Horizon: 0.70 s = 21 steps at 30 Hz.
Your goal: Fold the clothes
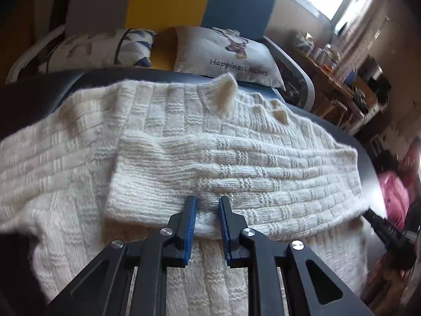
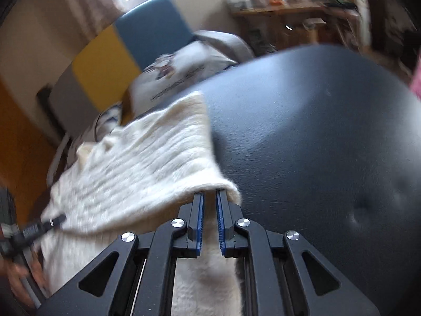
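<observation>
Knitwear: a cream sweater (image 1: 210,142) lies spread over a dark padded seat (image 2: 329,131), one fold laid across its body. At the fold's near edge the left tool (image 1: 207,202) stands released, pads just apart over the wool. At the fold's right corner the right tool (image 2: 209,193) is clenched on the sweater's edge, lifting it off the seat.

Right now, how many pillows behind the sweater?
2. A patterned pillow sits at the left against the headboard; a printed pillow reading "Happiness" sits to its right, just past the cream sweater. More may be hidden out of frame.
</observation>
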Motion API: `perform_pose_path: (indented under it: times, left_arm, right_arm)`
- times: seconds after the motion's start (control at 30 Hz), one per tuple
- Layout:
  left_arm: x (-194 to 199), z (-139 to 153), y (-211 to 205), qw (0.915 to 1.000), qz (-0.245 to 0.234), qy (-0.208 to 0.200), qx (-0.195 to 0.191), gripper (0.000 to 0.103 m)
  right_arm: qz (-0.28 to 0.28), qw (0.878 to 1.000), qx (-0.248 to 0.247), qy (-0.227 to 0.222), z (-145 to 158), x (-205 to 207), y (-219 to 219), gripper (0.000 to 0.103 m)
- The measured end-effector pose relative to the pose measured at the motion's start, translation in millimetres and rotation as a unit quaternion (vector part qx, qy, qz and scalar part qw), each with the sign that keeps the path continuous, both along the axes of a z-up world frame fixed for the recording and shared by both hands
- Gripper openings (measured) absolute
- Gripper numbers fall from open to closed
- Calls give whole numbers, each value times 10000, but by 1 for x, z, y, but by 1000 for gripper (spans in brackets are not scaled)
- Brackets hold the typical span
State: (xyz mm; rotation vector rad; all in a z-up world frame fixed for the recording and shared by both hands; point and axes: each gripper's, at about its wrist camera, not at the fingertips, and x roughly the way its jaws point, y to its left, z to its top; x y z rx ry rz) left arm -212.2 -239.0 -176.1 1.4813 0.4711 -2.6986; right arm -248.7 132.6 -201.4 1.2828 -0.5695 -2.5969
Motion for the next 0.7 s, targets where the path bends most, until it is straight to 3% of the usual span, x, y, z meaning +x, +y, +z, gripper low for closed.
perform_pose_path:
  times: [0.1, 0.27, 0.37, 0.43, 0.53, 0.7]
  left_arm:
    - [4, 8, 4, 10000, -41, 78, -18, 17]
    - [7, 26, 12, 9988, -207, 421, 163, 17]
    - [-4, 15, 21, 9994, -317, 137, 13, 17]
    - [-6, 7, 23, 9994, -346, 33, 17, 17]
    - [-1, 6, 21, 9993, -298, 168, 125, 17]
    - [-4, 3, 22, 9993, -287, 143, 179, 17]
  right_arm:
    - [-81, 9999, -93, -79, -7, -1, 3, 10]
    - [-455, 9987, 177, -178, 0, 8, 11, 10]
    - [-453, 9983, 150, -336, 0, 14, 20, 10]
    - [-443, 9986, 247, -146, 12, 23, 24, 10]
    - [69, 9995, -236, 197, 29, 20, 14, 11]
    - [887, 9958, -68, 204, 30, -16, -32, 15]
